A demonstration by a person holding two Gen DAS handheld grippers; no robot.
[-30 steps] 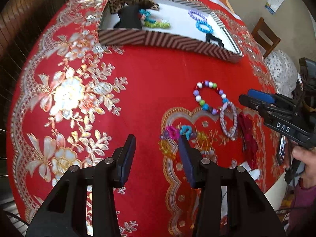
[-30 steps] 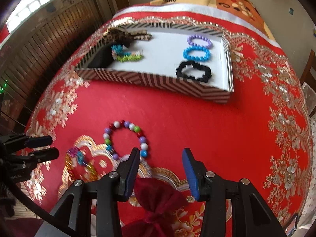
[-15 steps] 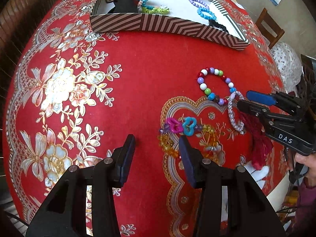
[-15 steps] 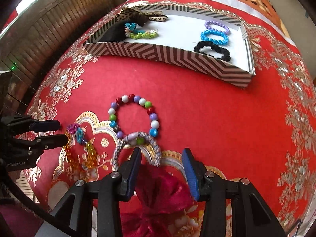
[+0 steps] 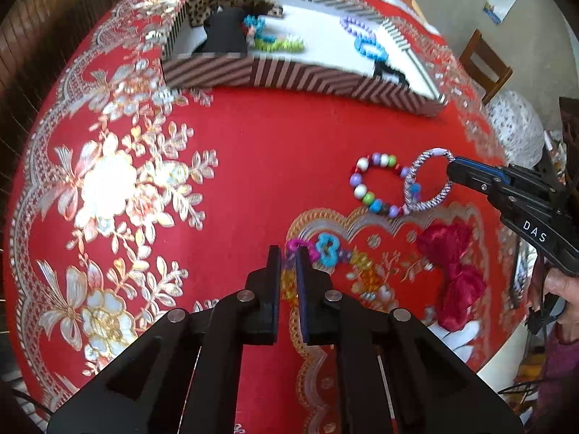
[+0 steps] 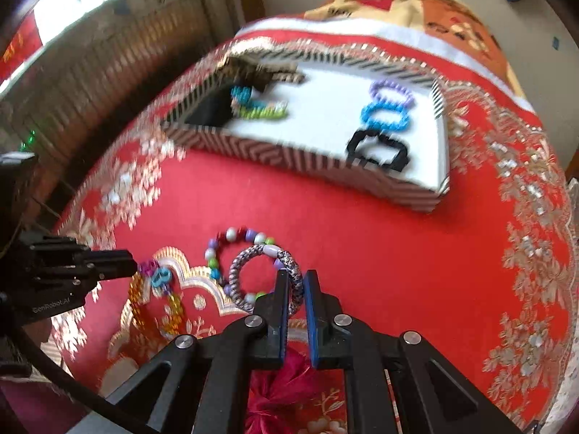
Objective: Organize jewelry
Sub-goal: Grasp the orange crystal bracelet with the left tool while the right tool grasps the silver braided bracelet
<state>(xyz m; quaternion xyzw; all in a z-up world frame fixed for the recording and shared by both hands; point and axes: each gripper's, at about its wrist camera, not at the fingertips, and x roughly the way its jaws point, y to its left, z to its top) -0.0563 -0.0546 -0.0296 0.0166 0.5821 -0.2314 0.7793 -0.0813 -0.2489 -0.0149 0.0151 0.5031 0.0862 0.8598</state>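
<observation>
My right gripper [image 6: 296,282] is shut on a grey braided bracelet [image 6: 249,271], lifted above the red cloth; it also shows in the left wrist view [image 5: 429,181]. My left gripper [image 5: 288,255] is shut on the colourful plastic chain necklace [image 5: 325,249], at its pink end; the chain lies on the cloth [image 6: 159,278]. A multicolour bead bracelet [image 5: 372,184] lies under the grey one. A striped tray [image 6: 307,159] at the back holds purple, blue and black bracelets [image 6: 385,117] and a green-blue chain [image 6: 257,106].
A dark red fabric bow [image 5: 452,271] lies on the cloth near the right gripper. A leopard-print bow [image 5: 217,0] and a black item [image 5: 224,34] sit in the tray's left end. A wooden chair [image 5: 485,68] stands beyond the table.
Both grippers have closed. The right one took hold of the grey braided bracelet and raised it. The left one moved forward and closed on the chain necklace.
</observation>
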